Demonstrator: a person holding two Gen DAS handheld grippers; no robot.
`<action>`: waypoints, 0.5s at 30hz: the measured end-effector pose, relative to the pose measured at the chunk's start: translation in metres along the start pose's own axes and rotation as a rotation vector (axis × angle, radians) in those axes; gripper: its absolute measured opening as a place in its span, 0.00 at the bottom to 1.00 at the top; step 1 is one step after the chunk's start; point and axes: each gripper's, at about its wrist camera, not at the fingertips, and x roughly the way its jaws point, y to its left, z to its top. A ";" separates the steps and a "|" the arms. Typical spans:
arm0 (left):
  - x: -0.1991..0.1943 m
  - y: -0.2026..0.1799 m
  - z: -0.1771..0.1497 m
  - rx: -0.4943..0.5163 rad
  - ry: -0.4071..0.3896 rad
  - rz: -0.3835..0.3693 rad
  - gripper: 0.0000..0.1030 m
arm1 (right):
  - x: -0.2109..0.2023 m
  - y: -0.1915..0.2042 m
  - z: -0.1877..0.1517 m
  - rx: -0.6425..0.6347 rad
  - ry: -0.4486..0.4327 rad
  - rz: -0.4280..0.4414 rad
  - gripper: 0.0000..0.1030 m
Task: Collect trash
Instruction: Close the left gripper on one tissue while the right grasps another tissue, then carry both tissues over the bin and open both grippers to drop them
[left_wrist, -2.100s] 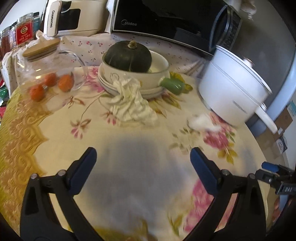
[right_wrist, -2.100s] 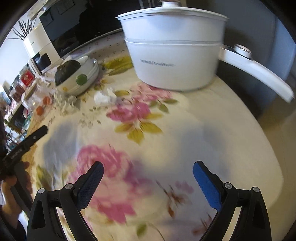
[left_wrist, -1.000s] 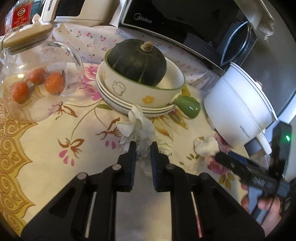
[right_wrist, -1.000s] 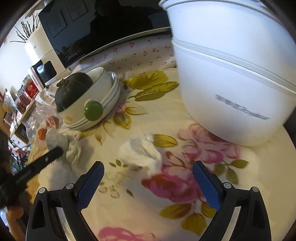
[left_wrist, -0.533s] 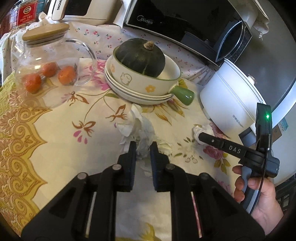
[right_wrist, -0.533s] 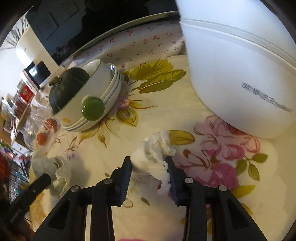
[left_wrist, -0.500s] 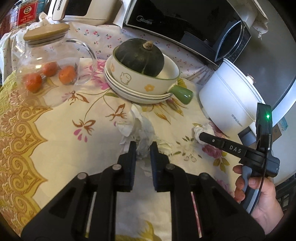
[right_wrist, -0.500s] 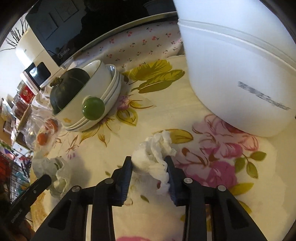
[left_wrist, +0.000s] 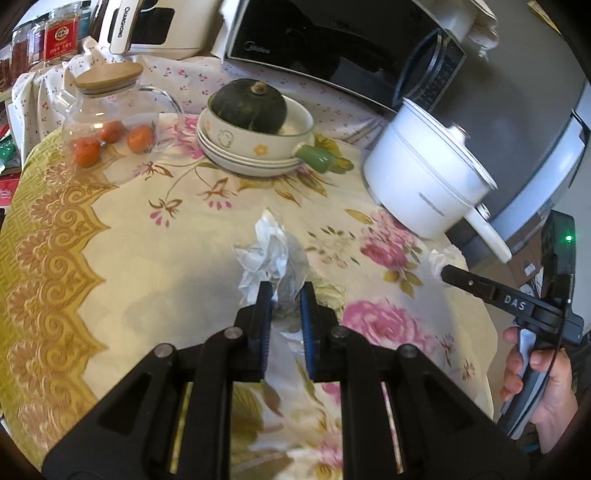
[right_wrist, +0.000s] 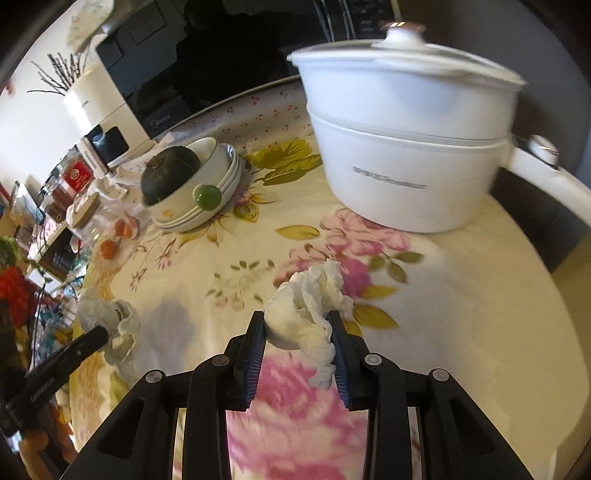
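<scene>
While you're holding both grippers over the floral tabletop (left_wrist: 110, 258), the left gripper (left_wrist: 284, 295) is pinching a crumpled tissue (left_wrist: 273, 254) w/ its fingers closed tight on it, tissue hanging clear of the cloth. The right gripper (right_wrist: 297, 332) is clamping a 2nd tissue wad (right_wrist: 306, 314) btwn its fingers, in front of the white pot (right_wrist: 406, 155). The squash bowl (left_wrist: 255, 129) is sitting farther back.
</scene>
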 end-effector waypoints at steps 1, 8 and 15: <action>-0.004 -0.004 -0.005 0.006 0.003 -0.001 0.16 | -0.005 -0.001 -0.004 -0.004 0.001 -0.003 0.33; -0.030 -0.029 -0.034 0.040 0.021 -0.017 0.16 | -0.048 -0.010 -0.050 -0.025 0.002 -0.004 0.33; -0.045 -0.054 -0.060 0.056 0.046 -0.052 0.16 | -0.076 -0.030 -0.092 -0.026 0.022 -0.024 0.33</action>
